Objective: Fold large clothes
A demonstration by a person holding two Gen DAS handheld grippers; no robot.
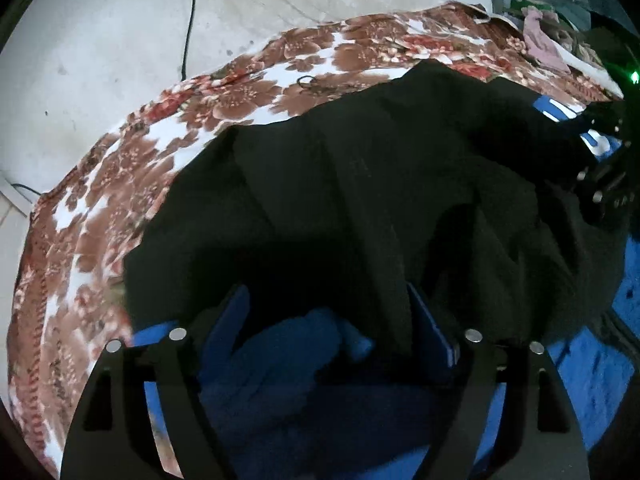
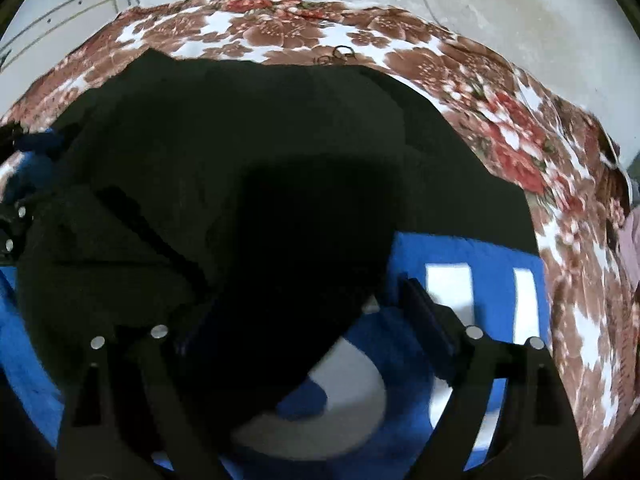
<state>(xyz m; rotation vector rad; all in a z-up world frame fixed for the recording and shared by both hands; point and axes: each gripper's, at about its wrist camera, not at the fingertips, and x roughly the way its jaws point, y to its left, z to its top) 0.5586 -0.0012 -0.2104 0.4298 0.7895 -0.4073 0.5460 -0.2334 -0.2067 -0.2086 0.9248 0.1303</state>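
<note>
- While both pairs of fingers stand wide, left gripper (image 1: pixel 328 320) and right gripper (image 2: pixel 304 312) grip nothing; dark cloth lies loose between them.
- Black, rumpled large garment (image 1: pixel 360 184) lies over blue-and-white blanket (image 2: pixel 472 292) on floral bedspread (image 1: pixel 120 184).
- Advice: pinch matching edges, lift evenly.

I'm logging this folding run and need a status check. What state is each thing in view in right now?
Black garment: lying rumpled on the blankets, not gripped.
Blue blanket with white shapes: spread flat, partly covered by the garment.
Floral brown and white bedspread: spread across the bed under everything.
Left gripper: open, nothing pinched.
Right gripper: open, above the garment's edge.
</note>
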